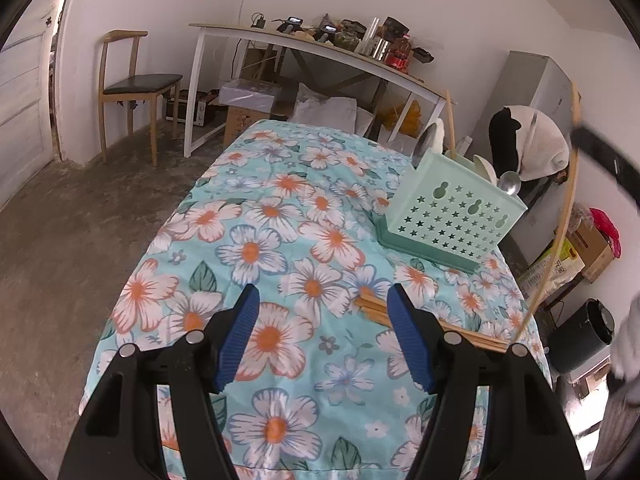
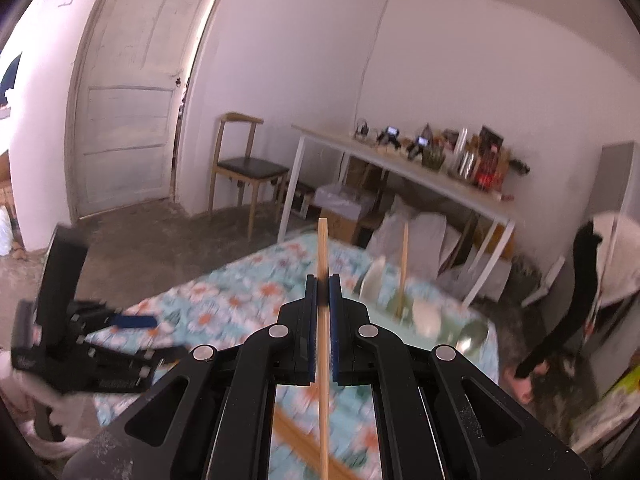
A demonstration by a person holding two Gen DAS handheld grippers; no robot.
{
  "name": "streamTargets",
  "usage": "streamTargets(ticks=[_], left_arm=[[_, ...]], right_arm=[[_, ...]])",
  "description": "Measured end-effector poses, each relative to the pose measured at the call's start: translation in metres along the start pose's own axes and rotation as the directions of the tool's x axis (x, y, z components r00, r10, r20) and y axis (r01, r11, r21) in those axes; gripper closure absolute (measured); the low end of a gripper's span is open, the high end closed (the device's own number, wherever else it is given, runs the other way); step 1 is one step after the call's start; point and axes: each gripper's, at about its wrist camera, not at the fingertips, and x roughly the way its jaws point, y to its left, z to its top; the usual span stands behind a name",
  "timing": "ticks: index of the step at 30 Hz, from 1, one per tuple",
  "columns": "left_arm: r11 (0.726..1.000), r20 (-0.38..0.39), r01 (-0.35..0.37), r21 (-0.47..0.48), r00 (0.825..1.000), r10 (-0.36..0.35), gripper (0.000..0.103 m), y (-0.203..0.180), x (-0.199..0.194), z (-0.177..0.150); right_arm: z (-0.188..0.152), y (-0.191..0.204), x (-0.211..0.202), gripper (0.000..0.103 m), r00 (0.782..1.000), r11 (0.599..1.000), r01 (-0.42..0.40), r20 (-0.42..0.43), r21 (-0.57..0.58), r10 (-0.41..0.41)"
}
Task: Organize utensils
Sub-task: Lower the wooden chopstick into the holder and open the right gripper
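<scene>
The right gripper point(image 2: 323, 292) is clamped on a single wooden chopstick point(image 2: 322, 248), held upright above the floral tablecloth point(image 1: 280, 208); its lower end runs out of frame. The left gripper point(image 1: 322, 332) hangs over the cloth, fingers apart and empty. More chopsticks point(image 1: 370, 307) lie partly hidden behind its right finger. The green utensil holder point(image 1: 448, 216) appears blurred in the right wrist view, its contents indistinct

White walls point(image 2: 460, 60), concrete floor point(image 1: 60, 240), wooden chair point(image 1: 132, 84), cluttered desk point(image 1: 320, 46).
</scene>
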Motion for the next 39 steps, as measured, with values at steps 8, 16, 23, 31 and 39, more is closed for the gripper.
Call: streamTargets(ticks=[8,16,23,31,39], left_arm=[[0.999,-0.011,-0.024,-0.022,1.000,0.024,0.039,0.009,0.003,0.000],[0.999,0.007,-0.036,-0.032,0.999,0.037,0.039,0.014,-0.004,0.001],[0.997,0.014,-0.054,-0.053,0.998,0.055,0.039,0.025,-0.010,0.001],[0.995,0.013,-0.065,-0.075,0.998,0.066,0.039,0.033,-0.010,0.003],[0.995,0.004,-0.060,-0.080,0.998,0.061,0.039,0.035,-0.006,0.001]], right_arm=[[0.046,-0.011,0.028,0.099,0.989,0.979,0.108,0.119,-0.172,-0.089],[0.087,-0.047,0.055,0.099,0.991,0.969,0.054,0.132,-0.241,-0.022],[0.093,-0.066,0.101,0.099,0.998,0.973,-0.052,0.033,-0.227,0.061],[0.096,-0.068,0.110,0.099,0.993,0.975,-0.109,0.018,-0.195,0.115],[0.111,-0.074,0.110,0.099,0.984,0.978,-0.154,0.062,-0.143,0.164]])
